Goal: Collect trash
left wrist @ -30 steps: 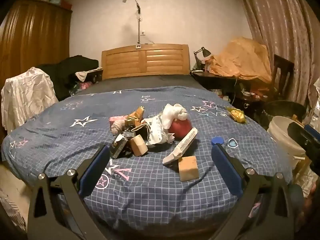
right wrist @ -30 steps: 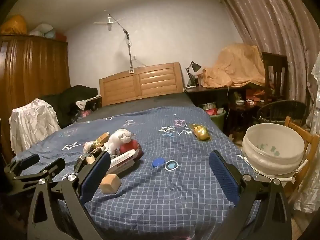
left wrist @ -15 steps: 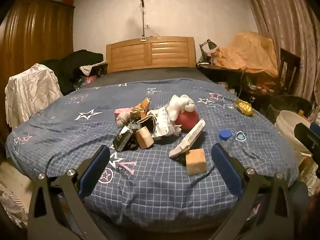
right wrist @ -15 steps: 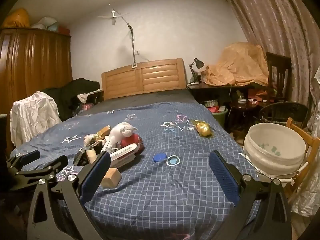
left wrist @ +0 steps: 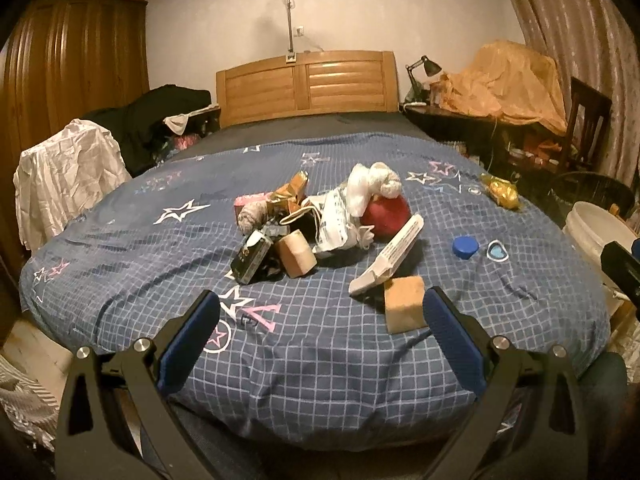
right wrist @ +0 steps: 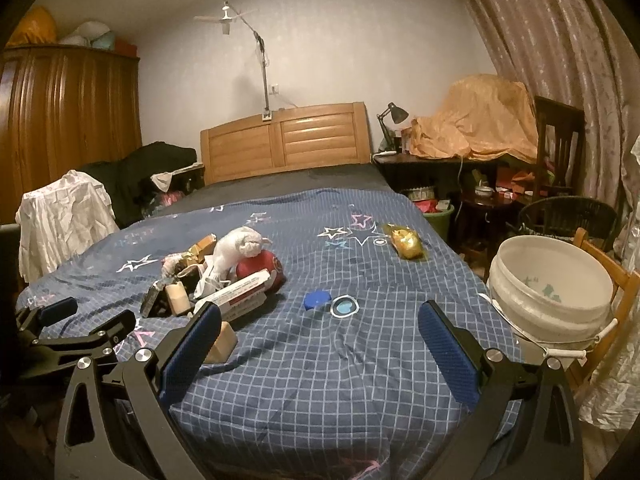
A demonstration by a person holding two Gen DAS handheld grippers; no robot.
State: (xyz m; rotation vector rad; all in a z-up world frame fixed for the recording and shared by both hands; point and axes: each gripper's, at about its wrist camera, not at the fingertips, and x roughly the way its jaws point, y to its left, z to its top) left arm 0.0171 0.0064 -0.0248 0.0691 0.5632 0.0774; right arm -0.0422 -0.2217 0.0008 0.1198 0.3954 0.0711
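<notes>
Trash lies heaped on the blue checked bedspread [left wrist: 320, 352]: a tan foam block [left wrist: 404, 309], a long white box [left wrist: 390, 258], a red ball [left wrist: 386, 212] under white crumpled paper [left wrist: 370, 184], a black carton [left wrist: 252, 256], a blue cap [left wrist: 465, 247] and a gold wrapper [left wrist: 500, 196]. My left gripper [left wrist: 320, 316] stands open just short of the heap, the foam block beside its right finger. My right gripper [right wrist: 318, 322] is open over the bed's near edge, with the blue cap [right wrist: 316, 300] ahead. The white bucket [right wrist: 550, 288] sits on a chair to its right.
A wooden headboard [left wrist: 308, 86] stands at the far end. Draped cloth [left wrist: 64, 176] and a wardrobe [left wrist: 68, 72] are on the left. A cluttered desk with an orange cover [right wrist: 476, 124], a dark chair [right wrist: 558, 152] and a black basket [right wrist: 568, 216] are on the right.
Both grippers have drifted slightly forward and lower toward the bed, so the heap looks a little nearer. Both stay open and nothing has been picked up.
</notes>
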